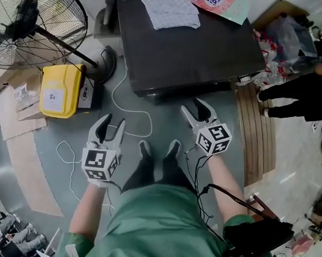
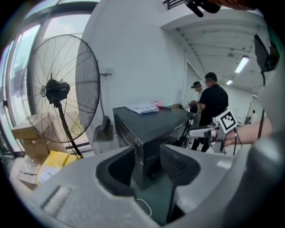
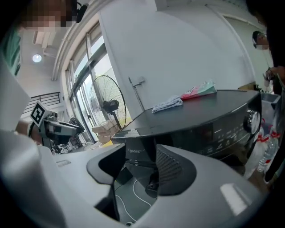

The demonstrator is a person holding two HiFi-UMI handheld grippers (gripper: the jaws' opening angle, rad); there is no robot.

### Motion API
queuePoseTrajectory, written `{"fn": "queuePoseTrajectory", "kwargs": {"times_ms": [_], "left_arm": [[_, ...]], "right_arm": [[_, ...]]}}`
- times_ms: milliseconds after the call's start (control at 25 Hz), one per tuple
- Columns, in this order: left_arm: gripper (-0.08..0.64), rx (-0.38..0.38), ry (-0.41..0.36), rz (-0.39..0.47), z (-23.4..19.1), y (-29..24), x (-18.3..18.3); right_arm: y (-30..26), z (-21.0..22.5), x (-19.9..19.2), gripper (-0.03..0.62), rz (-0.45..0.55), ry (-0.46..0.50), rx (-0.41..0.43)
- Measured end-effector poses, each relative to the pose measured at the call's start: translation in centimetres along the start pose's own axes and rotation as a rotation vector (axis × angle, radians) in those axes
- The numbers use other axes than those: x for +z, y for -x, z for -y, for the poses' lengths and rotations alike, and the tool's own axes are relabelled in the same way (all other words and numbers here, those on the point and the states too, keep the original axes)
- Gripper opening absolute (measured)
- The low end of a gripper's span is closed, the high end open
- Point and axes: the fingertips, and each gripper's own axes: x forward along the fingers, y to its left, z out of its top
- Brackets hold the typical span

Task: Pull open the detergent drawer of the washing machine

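Observation:
A dark washing machine (image 1: 182, 45) stands in front of me, seen from above in the head view. Its detergent drawer (image 3: 138, 151) is the panel at the machine's upper front corner, flush with the front and framed between the right jaws. My right gripper (image 1: 197, 111) hangs open just short of the machine's front edge, touching nothing (image 3: 140, 167). My left gripper (image 1: 111, 128) is open too, lower left and farther from the machine, over the floor. In the left gripper view the machine's corner (image 2: 142, 133) shows between the empty jaws of that gripper (image 2: 149, 167).
A folded cloth (image 1: 171, 9) and a detergent bag (image 1: 218, 1) lie on the machine. A standing fan (image 1: 31, 25), a yellow box (image 1: 60, 89) and cardboard (image 1: 21, 100) sit left. A white cable (image 1: 129, 112) crosses the floor. A wooden pallet (image 1: 256, 131) and a person in black (image 1: 310, 91) are right.

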Motion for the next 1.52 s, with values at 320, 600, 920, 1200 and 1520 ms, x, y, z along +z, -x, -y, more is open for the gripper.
{"fn": "queuePoseTrajectory", "kwargs": {"times_ms": [320,600,920,1200,1520], "left_arm": [[0.179,0.005,0.005,-0.034,0.8,-0.6,-1.7],[0.179,0.058,0.030,-0.058,0.5,0.5,-3.0],[0.179,0.074,0.068,-0.089,0.6,1.2,-4.4],[0.179,0.050,0.065,-0.107,1.6,1.2,-5.5],[0.179,-0.009,0.056,-0.118,2.9,1.1,-6.1]], "right_arm": [[-4.0,0.9,-4.6,0.213,0.009,-0.213,0.151],[-7.1,2.5,-6.9,0.218,0.094,-0.563,0.301],[-8.7,3.2,-7.2,0.281,0.190,-0.741,0.373],[-9.5,3.5,-6.5,0.293,0.239,-0.759,0.430],[-9.9,3.1,-4.6,0.330,0.327,-0.806,0.542]]}}
